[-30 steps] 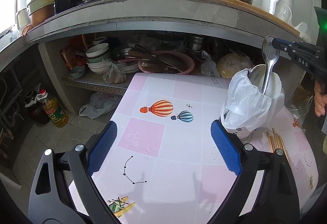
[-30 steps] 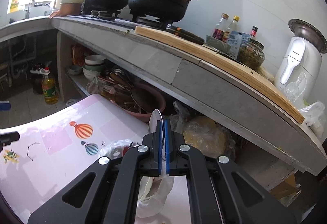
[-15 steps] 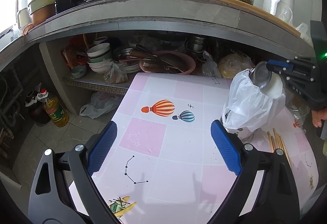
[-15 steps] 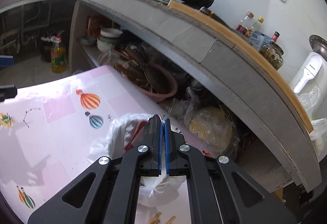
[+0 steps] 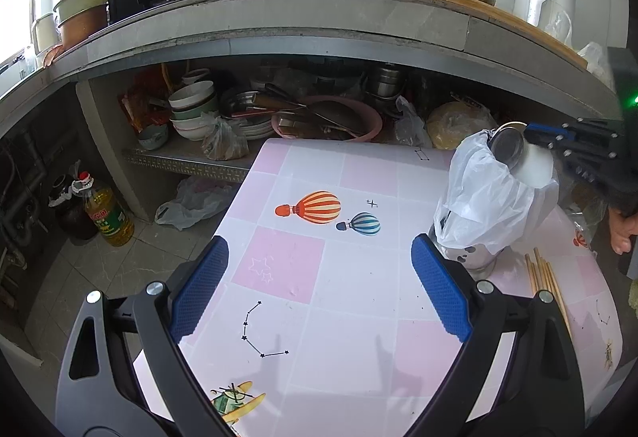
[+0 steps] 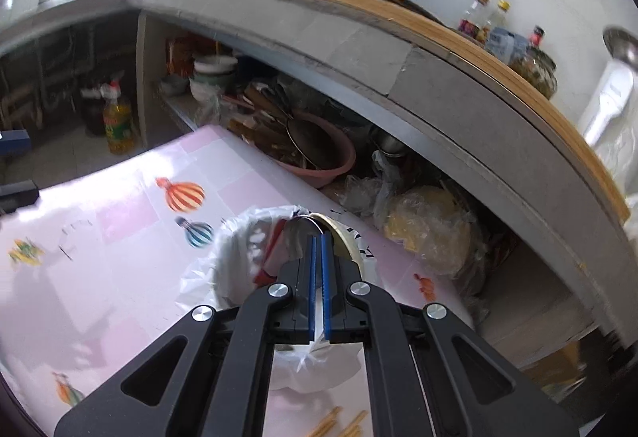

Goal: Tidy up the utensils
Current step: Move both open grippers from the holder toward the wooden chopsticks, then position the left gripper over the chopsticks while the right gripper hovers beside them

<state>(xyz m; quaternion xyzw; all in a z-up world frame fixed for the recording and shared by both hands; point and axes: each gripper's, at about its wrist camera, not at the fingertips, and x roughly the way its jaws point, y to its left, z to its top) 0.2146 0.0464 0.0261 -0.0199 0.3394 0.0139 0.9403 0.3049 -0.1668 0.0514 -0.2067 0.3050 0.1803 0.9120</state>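
Note:
A metal spoon [image 5: 507,145] stands bowl-up in a utensil holder [image 5: 474,261] wrapped in a white plastic bag [image 5: 484,203] at the table's right side. My right gripper [image 5: 532,134] sits at the holder's mouth, its blue fingers nearly together around the spoon; in the right wrist view the gripper [image 6: 318,237] hovers over the bag's opening [image 6: 239,257] and only the spoon's thin rim [image 6: 309,219] shows. My left gripper [image 5: 319,289] is open and empty over the pink table [image 5: 359,277]. Wooden chopsticks [image 5: 546,281] lie right of the holder.
A concrete counter [image 5: 319,14] with pots overhangs a shelf of bowls [image 5: 193,110] and a pink basin [image 5: 331,118] just behind the table. An oil bottle [image 5: 105,213] stands on the floor at left. A person's hand [image 5: 622,233] shows at the right edge.
My right gripper lowered the spoon from well above the holder down into it, until only the spoon's bowl shows at the rim. The left gripper has stayed still.

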